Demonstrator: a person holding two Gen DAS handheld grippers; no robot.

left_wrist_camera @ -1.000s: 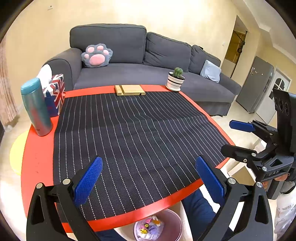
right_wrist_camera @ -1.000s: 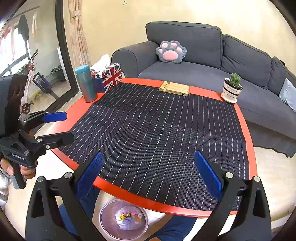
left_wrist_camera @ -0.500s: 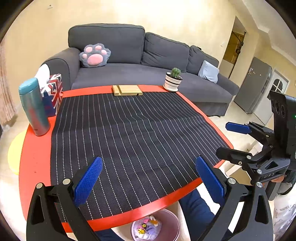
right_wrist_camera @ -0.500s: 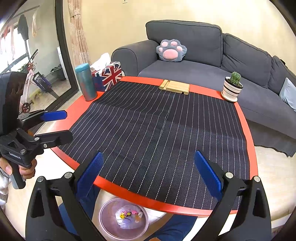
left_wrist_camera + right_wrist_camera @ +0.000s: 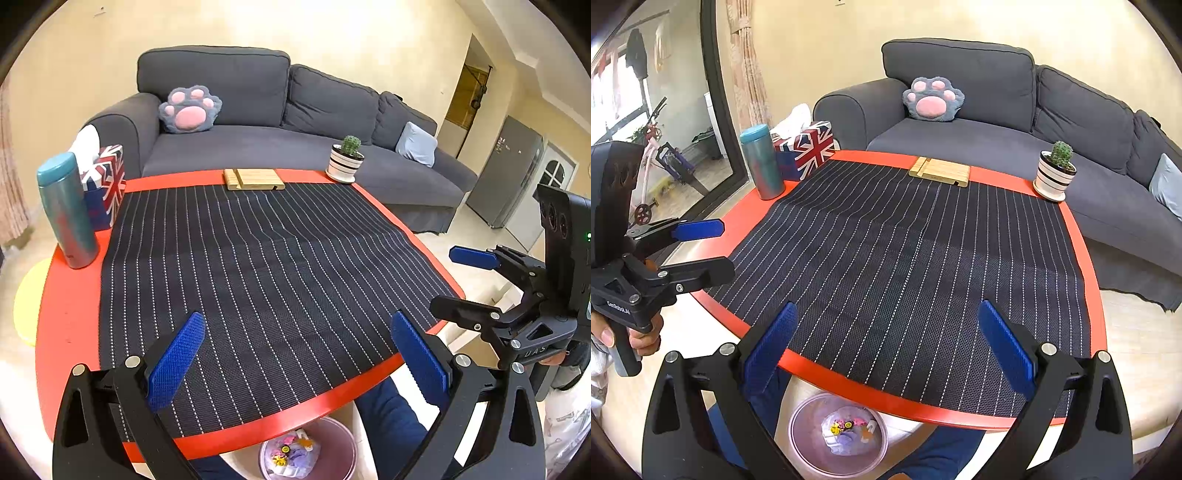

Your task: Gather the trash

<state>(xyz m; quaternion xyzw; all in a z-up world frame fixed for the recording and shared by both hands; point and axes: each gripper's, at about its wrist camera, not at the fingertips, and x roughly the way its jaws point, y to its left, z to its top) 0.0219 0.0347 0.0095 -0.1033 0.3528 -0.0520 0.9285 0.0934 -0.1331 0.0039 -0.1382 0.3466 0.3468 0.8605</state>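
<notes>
A pale pink trash bin [image 5: 308, 452] stands on the floor under the near rim of the red round table [image 5: 70, 314]; it also shows in the right wrist view [image 5: 838, 432], with small colourful scraps inside. My left gripper [image 5: 297, 356] hovers open over the near edge of the black striped mat [image 5: 258, 266], holding nothing. My right gripper [image 5: 888, 343] is open too, empty, above the same edge. Each gripper shows in the other's view: the right gripper [image 5: 461, 282] off the table's right side, the left gripper [image 5: 705, 249] off its left. No trash shows on the mat.
On the table stand a teal flask [image 5: 66, 210], a Union Jack tissue box [image 5: 107, 177], a wooden stand [image 5: 254, 179] and a potted cactus [image 5: 346, 162]. A grey sofa [image 5: 258, 147] lies behind. The person's legs in blue trousers [image 5: 388, 417] flank the bin.
Both views have drifted only slightly. Both grippers stay open and empty over the near table edge.
</notes>
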